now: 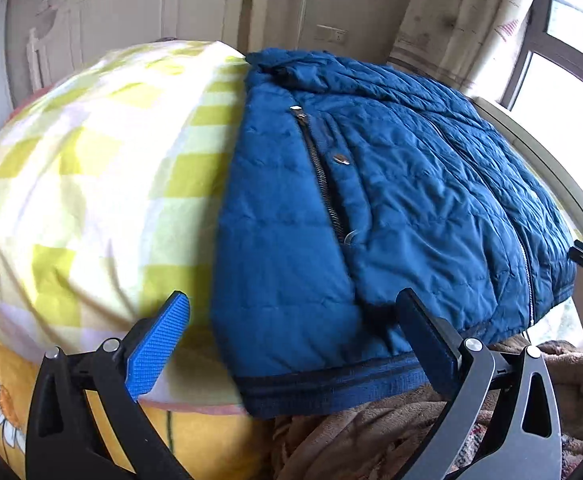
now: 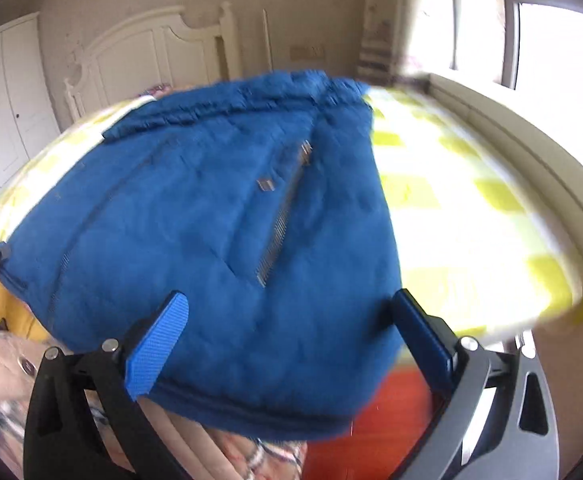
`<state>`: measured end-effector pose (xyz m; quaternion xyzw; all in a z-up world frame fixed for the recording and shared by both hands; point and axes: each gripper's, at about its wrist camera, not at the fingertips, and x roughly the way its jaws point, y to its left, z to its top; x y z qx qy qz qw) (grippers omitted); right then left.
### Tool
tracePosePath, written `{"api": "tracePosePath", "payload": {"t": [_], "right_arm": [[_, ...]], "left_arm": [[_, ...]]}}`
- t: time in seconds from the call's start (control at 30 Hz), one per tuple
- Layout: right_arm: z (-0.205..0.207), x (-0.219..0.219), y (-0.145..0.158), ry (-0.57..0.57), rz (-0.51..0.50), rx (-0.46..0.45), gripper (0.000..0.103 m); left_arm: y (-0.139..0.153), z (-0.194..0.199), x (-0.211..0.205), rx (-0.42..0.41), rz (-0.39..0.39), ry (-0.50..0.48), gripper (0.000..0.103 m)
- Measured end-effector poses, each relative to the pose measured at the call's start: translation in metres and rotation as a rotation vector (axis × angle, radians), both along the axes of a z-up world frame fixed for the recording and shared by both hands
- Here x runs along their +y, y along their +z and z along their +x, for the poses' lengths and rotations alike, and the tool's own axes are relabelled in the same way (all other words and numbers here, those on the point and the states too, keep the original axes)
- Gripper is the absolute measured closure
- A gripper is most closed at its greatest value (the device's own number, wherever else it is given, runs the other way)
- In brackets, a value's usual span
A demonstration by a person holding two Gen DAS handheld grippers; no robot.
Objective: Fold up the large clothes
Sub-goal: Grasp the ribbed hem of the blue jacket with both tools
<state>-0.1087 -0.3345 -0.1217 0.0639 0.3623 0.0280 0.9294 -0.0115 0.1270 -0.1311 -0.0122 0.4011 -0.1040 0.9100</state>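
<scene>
the left gripper (image 1: 291, 304) has its fingers spread wide, gripping nothing, just before the hem of the blue jacket (image 1: 391, 208), which lies (zipper up) on the yellow-checked bed cover (image 1: 91, 168). the right gripper (image 2: 289, 304) is likewise wide apart at the hem, its view blurred.

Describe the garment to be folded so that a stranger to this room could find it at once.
Start at the bed's yellow-checked sheet. On it lies the blue quilted jacket, hem towards both open grippers. Its metal zip and padded fabric mark it out.
</scene>
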Motion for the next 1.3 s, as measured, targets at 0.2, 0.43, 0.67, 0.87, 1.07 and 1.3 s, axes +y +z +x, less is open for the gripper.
{"api": "tracePosePath", "payload": {"t": [0.2, 0.43, 0.67, 0.87, 1.07, 1.3], "right_arm": [[-0.014, -0.007, -0.014, -0.022, 0.037, -0.003, 0.009], [-0.03, -0.027, -0.04, -0.06, 0.27, 0.016, 0.015], [-0.039, -0.011, -0.03, 0.033, 0.217, -0.013, 0.064], [-0.046, -0.003, 0.011, 0.081, 0.232, -0.145, 0.082], [-0.031, -0.006, 0.01, 0.05, 0.234, -0.131, 0.065], [-0.027, -0.003, 0.0, -0.013, 0.154, -0.081, 0.045]], "left_arm": [[-0.003, -0.001, -0.021, -0.007, 0.06, -0.024, 0.01], [-0.003, -0.001, -0.017, -0.003, 0.058, -0.017, 0.013], [0.0, -0.004, -0.019, 0.004, 0.064, -0.019, 0.034], [0.019, -0.013, -0.013, -0.044, 0.012, -0.024, 0.075], [0.008, -0.004, -0.008, 0.001, 0.03, 0.02, 0.069], [-0.001, 0.0, 0.004, 0.033, 0.034, 0.092, 0.024]]}}
